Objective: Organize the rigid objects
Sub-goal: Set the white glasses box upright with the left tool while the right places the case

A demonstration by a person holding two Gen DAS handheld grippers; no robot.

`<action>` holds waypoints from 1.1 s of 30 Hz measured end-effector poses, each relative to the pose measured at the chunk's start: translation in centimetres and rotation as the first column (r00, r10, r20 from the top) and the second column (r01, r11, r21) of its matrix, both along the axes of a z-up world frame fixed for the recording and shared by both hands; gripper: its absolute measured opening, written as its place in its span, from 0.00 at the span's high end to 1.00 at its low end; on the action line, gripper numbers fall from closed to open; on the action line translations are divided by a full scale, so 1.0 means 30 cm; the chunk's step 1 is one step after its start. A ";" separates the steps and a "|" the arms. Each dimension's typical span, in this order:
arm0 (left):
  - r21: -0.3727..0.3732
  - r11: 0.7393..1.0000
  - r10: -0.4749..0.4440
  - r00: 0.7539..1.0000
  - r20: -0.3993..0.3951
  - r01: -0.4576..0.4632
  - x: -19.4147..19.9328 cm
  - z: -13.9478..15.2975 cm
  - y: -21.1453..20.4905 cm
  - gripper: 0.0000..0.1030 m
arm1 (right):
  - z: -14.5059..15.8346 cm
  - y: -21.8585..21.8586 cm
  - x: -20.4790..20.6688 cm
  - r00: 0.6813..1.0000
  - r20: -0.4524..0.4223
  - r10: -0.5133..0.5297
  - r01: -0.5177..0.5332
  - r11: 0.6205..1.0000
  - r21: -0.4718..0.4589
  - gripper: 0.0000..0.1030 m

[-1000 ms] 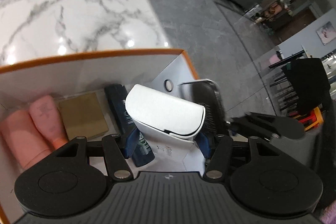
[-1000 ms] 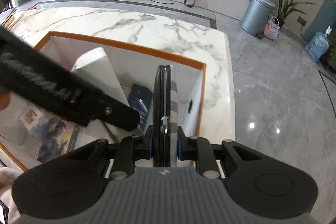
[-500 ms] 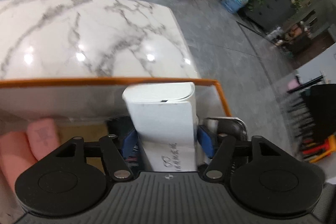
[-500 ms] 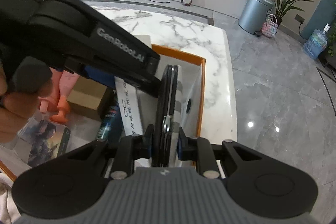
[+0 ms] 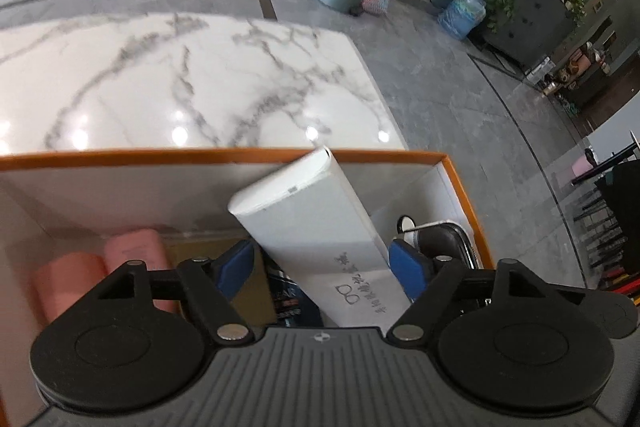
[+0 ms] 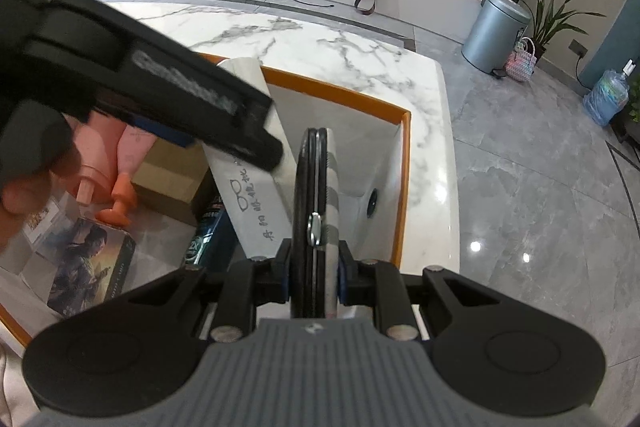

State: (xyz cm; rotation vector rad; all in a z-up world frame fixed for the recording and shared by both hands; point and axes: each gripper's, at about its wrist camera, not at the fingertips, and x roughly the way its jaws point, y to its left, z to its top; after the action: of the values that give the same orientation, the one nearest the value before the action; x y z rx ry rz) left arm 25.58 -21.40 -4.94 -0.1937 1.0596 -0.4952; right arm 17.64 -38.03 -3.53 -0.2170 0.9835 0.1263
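While left claw (image 5: 322, 263) gapes, white glasses case (image 5: 316, 227) tilted, right claw (image 6: 314, 273) clamping black comb (image 6: 310, 211).

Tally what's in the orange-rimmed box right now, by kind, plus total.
Pink bottles: 2
White glasses case: 1
Brown cardboard box: 1
Dark tube: 1
Illustrated flat box: 1
Black folding mirror: 1
Total: 7

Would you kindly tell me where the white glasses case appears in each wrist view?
Left wrist: white glasses case at centre, tilted, between the left tongs.
Right wrist: left of centre, partly behind the left tool's black arm.
Shared landmark: the box's orange rim.
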 end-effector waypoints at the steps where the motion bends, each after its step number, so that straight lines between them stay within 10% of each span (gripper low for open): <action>1: 0.000 1.000 0.009 1.000 0.004 -0.009 -0.004 0.010 0.011 0.10 | 0.000 0.000 0.000 1.000 -0.001 0.000 0.000 1.000 0.000 0.81; 16: -0.086 0.996 -0.031 1.000 -0.004 0.030 0.028 -0.006 0.011 0.72 | 0.009 -0.001 0.000 1.000 -0.012 0.002 -0.003 1.000 -0.024 0.81; 33: 0.033 0.999 -0.049 0.974 0.222 0.043 -0.010 0.056 -0.004 0.64 | 0.016 -0.001 -0.010 0.999 -0.034 0.017 -0.018 0.999 -0.039 0.81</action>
State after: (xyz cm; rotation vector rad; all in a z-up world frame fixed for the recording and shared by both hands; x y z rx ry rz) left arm 25.28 -21.51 -3.26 -0.0869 0.8528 -0.5306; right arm 17.34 -38.05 -3.04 -0.2600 1.0181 0.1273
